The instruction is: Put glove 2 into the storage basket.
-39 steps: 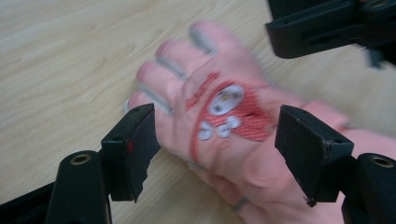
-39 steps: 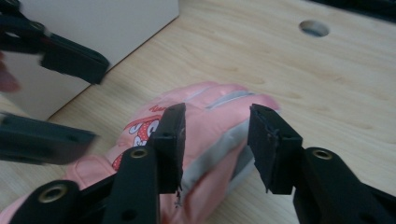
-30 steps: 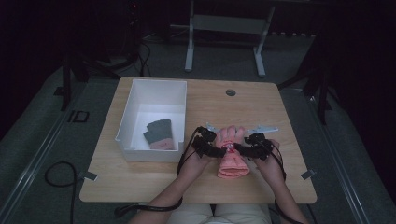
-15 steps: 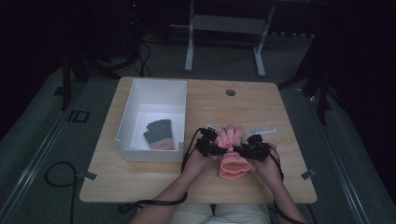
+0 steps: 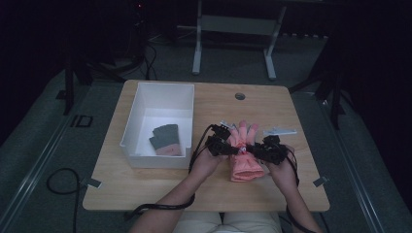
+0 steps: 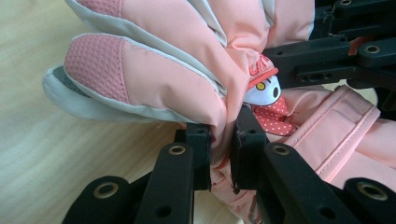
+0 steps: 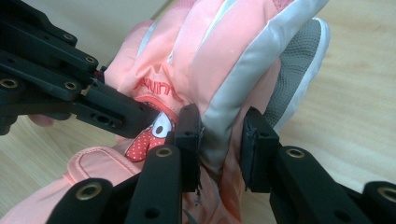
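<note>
Both grippers had just closed on the pink glove [image 5: 245,155].
We pinched it with the left gripper [image 6: 219,154] and right gripper [image 7: 219,149]; next, probably, a lift toward the white bin [image 5: 141,111].

glove [image 6: 187,70]: we record salmon pink fabric with pale grey piping between the fingers, pink waffle-textured patches at the fingertips, a grey dotted palm side, and a small badge [image 6: 266,91] in white with a yellow eye spot, beside red cloth with white polka dots. left gripper [image 6: 219,154] and right gripper [image 7: 219,149]: we list both as matt black with brass-coloured rivets. bin [image 5: 141,121]: white, and we note in it folded cloth [image 5: 165,138] of dark grey-green with a pinkish edge. table [image 5: 214,187]: light wood grain. floor [image 5: 39,141]: we enter it as dull grey-green.
</note>
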`<act>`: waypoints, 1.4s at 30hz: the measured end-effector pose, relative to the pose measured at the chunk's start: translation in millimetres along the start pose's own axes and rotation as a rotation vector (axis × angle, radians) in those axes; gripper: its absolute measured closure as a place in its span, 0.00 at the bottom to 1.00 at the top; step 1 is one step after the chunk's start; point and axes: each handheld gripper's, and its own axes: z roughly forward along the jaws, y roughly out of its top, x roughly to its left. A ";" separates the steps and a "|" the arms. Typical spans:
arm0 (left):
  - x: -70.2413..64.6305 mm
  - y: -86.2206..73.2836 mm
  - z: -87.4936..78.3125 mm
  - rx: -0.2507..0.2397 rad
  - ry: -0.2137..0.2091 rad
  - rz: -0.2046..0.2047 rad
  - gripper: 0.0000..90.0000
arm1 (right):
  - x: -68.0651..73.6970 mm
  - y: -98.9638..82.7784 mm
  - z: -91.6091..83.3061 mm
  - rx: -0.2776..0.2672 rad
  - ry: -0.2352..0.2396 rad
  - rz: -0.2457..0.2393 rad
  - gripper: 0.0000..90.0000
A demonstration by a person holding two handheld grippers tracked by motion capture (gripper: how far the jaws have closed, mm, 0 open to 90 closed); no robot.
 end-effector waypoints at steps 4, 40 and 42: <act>-3.6 11.1 -14.1 -0.006 0.001 0.020 0.89 | 7.3 10.4 -11.4 -0.034 -0.022 -0.011 0.80; 33.0 65.1 -178.1 -0.006 0.149 0.106 0.89 | 96.5 136.3 -16.4 -0.212 0.057 -0.072 0.80; 37.8 63.1 -187.9 -0.008 0.164 0.101 0.89 | 103.5 142.1 -13.4 -0.216 0.064 -0.081 0.80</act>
